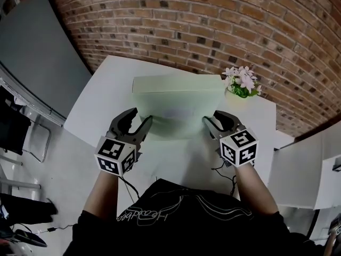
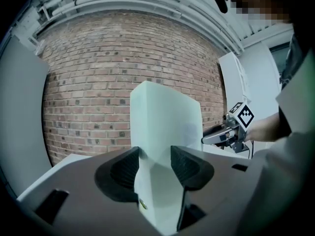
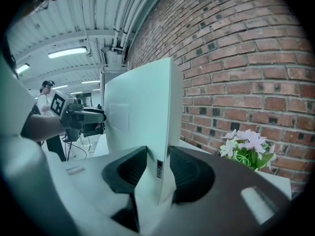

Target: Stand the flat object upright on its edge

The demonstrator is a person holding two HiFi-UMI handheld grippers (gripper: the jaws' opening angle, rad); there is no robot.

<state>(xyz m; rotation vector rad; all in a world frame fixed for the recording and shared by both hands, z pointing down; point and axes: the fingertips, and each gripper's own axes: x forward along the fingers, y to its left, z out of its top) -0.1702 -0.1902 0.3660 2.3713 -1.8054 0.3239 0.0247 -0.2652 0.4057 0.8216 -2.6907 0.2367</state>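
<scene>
A pale green flat box (image 1: 178,103) rises steeply over the white table (image 1: 101,105), its broad face towards me and its top edge towards the brick wall. My left gripper (image 1: 141,116) is shut on the box's left edge, and both pads press the box (image 2: 165,122) in the left gripper view, where the left gripper (image 2: 155,154) fills the foreground. My right gripper (image 1: 212,119) is shut on the opposite edge. In the right gripper view the right gripper (image 3: 157,154) clamps the narrow side of the box (image 3: 142,107). The jaws hide the box's bottom edge.
A small pot of pink and white flowers (image 1: 242,81) stands on the table just right of the box's top corner, close to the right gripper and showing as flowers (image 3: 248,146) in its view. The brick wall (image 1: 213,25) runs behind the table. A grey panel (image 1: 37,52) stands at left.
</scene>
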